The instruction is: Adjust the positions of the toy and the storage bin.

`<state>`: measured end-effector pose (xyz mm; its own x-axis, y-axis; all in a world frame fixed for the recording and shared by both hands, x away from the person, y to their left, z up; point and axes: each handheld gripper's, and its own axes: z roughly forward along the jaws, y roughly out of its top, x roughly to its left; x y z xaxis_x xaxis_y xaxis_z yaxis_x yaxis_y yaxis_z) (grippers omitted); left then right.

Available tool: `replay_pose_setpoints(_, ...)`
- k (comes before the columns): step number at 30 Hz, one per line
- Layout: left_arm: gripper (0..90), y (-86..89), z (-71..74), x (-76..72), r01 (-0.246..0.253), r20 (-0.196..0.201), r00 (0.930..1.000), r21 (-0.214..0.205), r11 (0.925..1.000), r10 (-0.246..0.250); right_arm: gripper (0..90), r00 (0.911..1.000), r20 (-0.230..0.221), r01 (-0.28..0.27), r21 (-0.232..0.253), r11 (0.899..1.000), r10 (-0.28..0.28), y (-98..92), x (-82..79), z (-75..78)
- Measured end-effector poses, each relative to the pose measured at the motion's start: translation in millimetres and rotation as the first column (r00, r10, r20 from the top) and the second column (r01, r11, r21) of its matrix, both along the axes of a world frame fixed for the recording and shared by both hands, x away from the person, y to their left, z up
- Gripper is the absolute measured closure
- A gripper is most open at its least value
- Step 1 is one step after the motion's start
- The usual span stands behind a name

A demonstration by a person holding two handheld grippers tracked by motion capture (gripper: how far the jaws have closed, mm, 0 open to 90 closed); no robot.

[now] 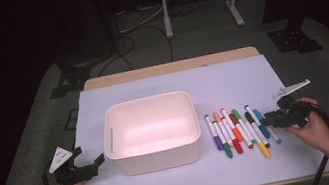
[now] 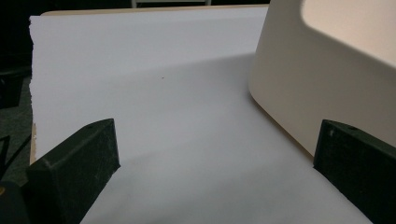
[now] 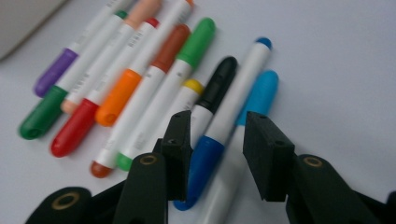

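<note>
between the two black jaws of the right gripper (image 3: pixel 217 158), seen in the right gripper view: a dark blue marker (image 3: pixel 224 128), white barrel with a blue cap at the near end, and beside it a light blue marker (image 3: pixel 258 95). jaws half apart, one on each side of these two pens, pads not clearly pressing on either; no firm grip visible. just left of the left jaw: a black-capped marker (image 3: pixel 217 86) and a yellow-capped one (image 3: pixel 187 95). farther out to the left of the jaws, side by side on the sheet: green (image 3: pixel 187 56), brown, orange (image 3: pixel 119 95), red (image 3: pixel 74 128), another green and purple (image 3: pixel 53 72) markers, all lying flat and roughly parallel.

from the high view, right gripper (image 1: pixel 272 120) held low at the right end of the marker row (image 1: pixel 240 130), in the person's right hand (image 1: pixel 313 131), cable trailing back toward the table edge. beyond the row, away from this gripper: a white bin (image 1: pixel 151 132), open at the top, nothing visible inside. on the far side of the bin, left gripper (image 1: pixel 94 164) resting near the bin's wall, jaws wide apart with nothing between them; in the left gripper view, the bin (image 2: pixel 322 74) just beside one jaw. underneath everything: a white sheet (image 1: pixel 231 79) over a wooden table (image 1: pixel 168 67).
</note>
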<state>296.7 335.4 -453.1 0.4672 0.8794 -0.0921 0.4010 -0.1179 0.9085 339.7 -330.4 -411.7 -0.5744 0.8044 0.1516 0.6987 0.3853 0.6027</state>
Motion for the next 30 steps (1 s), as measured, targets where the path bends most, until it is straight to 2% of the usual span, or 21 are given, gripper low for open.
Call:
replay_pose_setpoints(2, 0.0, 0.0, 0.0, 0.0, 0.0, 0.0, 1.0, 0.0, 1.0, 0.0, 61.9, 0.9999, -0.005, 0.012, -0.007, 1.0, -0.012, -1.5, 1.1, -3.1)
replay_pose_setpoints(3, 0.0, 0.0, 0.0, -0.1, 0.0, 0.0, 1.0, -0.001, 1.0, 0.0, 63.0, 0.999, -0.023, 0.037, -0.03, 0.999, -0.038, -3.6, 3.5, -8.2)
replay_pose_setpoints(4, 0.0, 0.0, 0.0, 0.0, 0.0, 0.001, 1.0, -0.003, 1.0, 0.0, 63.5, 0.9985, -0.022, 0.048, -0.041, 0.998, -0.049, -4.6, 4.5, -10.3)
replay_pose_setpoints(6, 0.0, 0.1, 0.0, 0.0, 0.001, 0.0, 1.0, -0.002, 1.0, -0.001, 63.8, 0.9977, -0.028, 0.061, -0.041, 0.997, -0.062, -4.7, 5.3, -11.9)
replay_pose_setpoints(7, 0.0, 0.3, 0.0, -0.1, 0.001, 0.0, 1.0, -0.002, 1.0, -0.001, 64.9, 0.9965, -0.023, 0.078, -0.067, 0.995, -0.08, -4.4, 6.9, -15.4)
replay_pose_setpoints(8, 0.0, 0.3, 0.0, -0.1, 0.001, 0.0, 1.0, -0.002, 1.0, -0.001, 64.9, 0.9965, -0.023, 0.078, -0.067, 0.995, -0.08, -4.4, 6.9, -15.4)
replay_pose_setpoints(9, 0.0, 0.4, 0.0, -0.1, 0.001, 0.0, 1.0, -0.004, 1.0, -0.001, 65.4, 0.995, -0.03, 0.092, -0.097, 0.991, -0.095, -3.3, 7.1, -19.6)
replay_pose_setpoints(11, 0.0, 0.6, 0.0, -0.1, 0.003, 0.0, 1.0, -0.004, 1.0, -0.003, 67.0, 0.9934, -0.034, 0.105, -0.108, 0.989, -0.109, -3.6, 6.8, -24.3)
replay_pose_setpoints(16, 0.0, 0.6, 0.0, 0.0, 0.002, -0.002, 1.0, -0.006, 1.0, -0.002, 74.9, 0.9897, -0.004, 0.141, -0.144, 0.979, -0.143, -3.7, 3.7, -24.6)
replay_pose_setpoints(20, 0.0, 0.8, 0.1, -0.2, 0.003, 0.0, 1.0, -0.005, 1.0, -0.003, 75.7, 0.9879, -0.006, 0.152, -0.147, 0.977, -0.155, -5.4, 4.1, -23.8)
replay_pose_setpoints(24, 0.0, 0.7, 0.1, -0.1, 0.003, -0.001, 1.0, -0.005, 1.0, -0.003, 75.8, 0.988, -0.015, 0.151, -0.113, 0.982, -0.154, -7.7, 1.9, -19.2)
replay_pose_setpoints(26, 0.0, 0.6, -0.1, 0.1, 0.002, -0.002, 1.0, -0.006, 1.0, -0.002, 75.8, 0.9923, 0.002, 0.123, -0.085, 0.989, -0.124, -4.3, -3.3, -6.9)
replay_pose_setpoints(28, 0.0, 0.5, 0.0, 0.0, 0.002, -0.001, 1.0, -0.005, 1.0, -0.002, 75.8, 0.9933, 0.006, 0.116, -0.08, 0.99, -0.116, -2.5, -4.5, -3.4)
replay_pose_setpoints(30, 0.0, 0.5, 0.1, -0.3, 0.003, 0.002, 1.0, -0.003, 1.0, -0.003, 75.8, 0.9956, 0.016, 0.093, -0.058, 0.994, -0.092, 3.0, -8.0, 8.3)
